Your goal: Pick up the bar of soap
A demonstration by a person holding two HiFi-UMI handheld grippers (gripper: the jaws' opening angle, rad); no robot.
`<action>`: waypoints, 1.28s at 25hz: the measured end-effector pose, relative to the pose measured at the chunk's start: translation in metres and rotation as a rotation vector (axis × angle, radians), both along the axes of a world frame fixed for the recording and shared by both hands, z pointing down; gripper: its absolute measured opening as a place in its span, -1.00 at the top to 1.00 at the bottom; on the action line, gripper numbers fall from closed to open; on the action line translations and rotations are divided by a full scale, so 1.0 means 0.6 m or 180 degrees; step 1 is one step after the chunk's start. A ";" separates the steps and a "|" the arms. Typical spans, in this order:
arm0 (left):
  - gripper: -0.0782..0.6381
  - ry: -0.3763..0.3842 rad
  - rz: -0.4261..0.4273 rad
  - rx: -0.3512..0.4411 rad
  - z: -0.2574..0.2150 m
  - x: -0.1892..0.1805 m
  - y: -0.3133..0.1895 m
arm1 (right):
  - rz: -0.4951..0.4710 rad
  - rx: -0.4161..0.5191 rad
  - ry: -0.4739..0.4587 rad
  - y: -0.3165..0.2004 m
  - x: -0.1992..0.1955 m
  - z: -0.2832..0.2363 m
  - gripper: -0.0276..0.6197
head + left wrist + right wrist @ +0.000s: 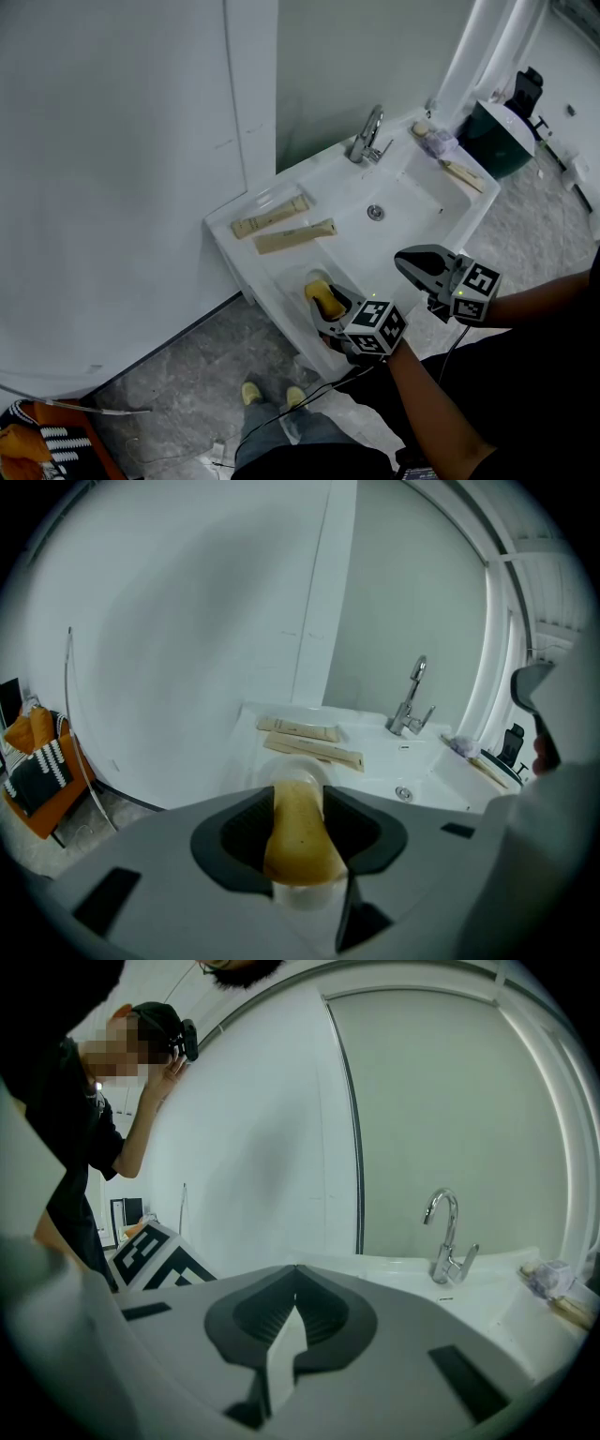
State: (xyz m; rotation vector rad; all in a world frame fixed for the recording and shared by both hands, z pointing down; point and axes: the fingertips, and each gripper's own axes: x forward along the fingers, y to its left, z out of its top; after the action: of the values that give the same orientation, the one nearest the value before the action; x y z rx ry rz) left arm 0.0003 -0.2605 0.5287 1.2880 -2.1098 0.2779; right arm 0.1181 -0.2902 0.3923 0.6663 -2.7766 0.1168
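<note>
Clamped on both flanks by dark pads of left gripper (pixel 298 794): amber-yellow, rounded bar of soap (pixel 300 841), standing on edge at oval moulded soap recess (pixel 309 277) in front-left corner of white ceramic sink (pixel 403 197). Cannot tell whether lifted clear or touching recess. Pressed together with nothing between: pads of right gripper (pixel 295 1283), hanging over sink's front rim just beside left one.

No legible lettering anywhere. Only black-and-white square patterns on marker cubes (pixel 377 327). Print on two flat beige sachets (pixel 296 236) too small to read.

Lying side by side on left ledge, beyond recess: those sachets. Nothing in bowl but round metal drain (pixel 375 213). Mounted at back rim: curved chrome tap (pixel 367 136).

Left gripper tipped downward onto soap, right gripper closer to level. Both forearms reaching in from lower right, dark sleeve (pixel 553 305) on right one.
</note>
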 end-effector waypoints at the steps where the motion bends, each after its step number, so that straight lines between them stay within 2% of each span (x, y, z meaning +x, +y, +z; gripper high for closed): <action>1: 0.30 -0.0008 0.0008 -0.0005 0.001 0.000 0.000 | -0.0008 0.0006 -0.0001 0.000 -0.001 0.000 0.90; 10: 0.28 -0.0038 0.0126 -0.0137 0.006 0.000 -0.012 | -0.0009 -0.0025 -0.0004 -0.004 -0.002 0.001 0.90; 12: 0.16 -0.0027 0.0174 -0.0198 0.010 0.001 -0.017 | -0.0010 -0.0003 -0.0025 -0.008 -0.004 -0.003 0.90; 17: -0.04 0.0182 0.0261 -0.0516 0.038 0.011 -0.020 | 0.0012 -0.0012 -0.0057 -0.017 -0.001 -0.007 0.90; 22: -0.03 0.0298 0.0245 -0.0799 0.065 0.009 -0.006 | 0.0049 -0.0033 -0.0123 -0.026 0.004 -0.013 0.90; 24: 0.07 0.0300 0.0211 -0.0768 0.065 0.004 -0.003 | 0.0071 -0.0035 -0.0145 -0.030 0.006 -0.014 0.90; 32: 0.08 0.0232 0.0236 -0.0522 0.039 0.009 -0.007 | 0.0169 -0.0052 -0.0145 -0.044 0.024 -0.014 0.90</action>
State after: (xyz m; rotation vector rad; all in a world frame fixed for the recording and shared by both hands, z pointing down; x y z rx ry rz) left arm 0.0057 -0.2646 0.5522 1.2615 -1.9383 0.4204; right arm 0.1327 -0.3168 0.3838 0.7424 -2.7990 0.1674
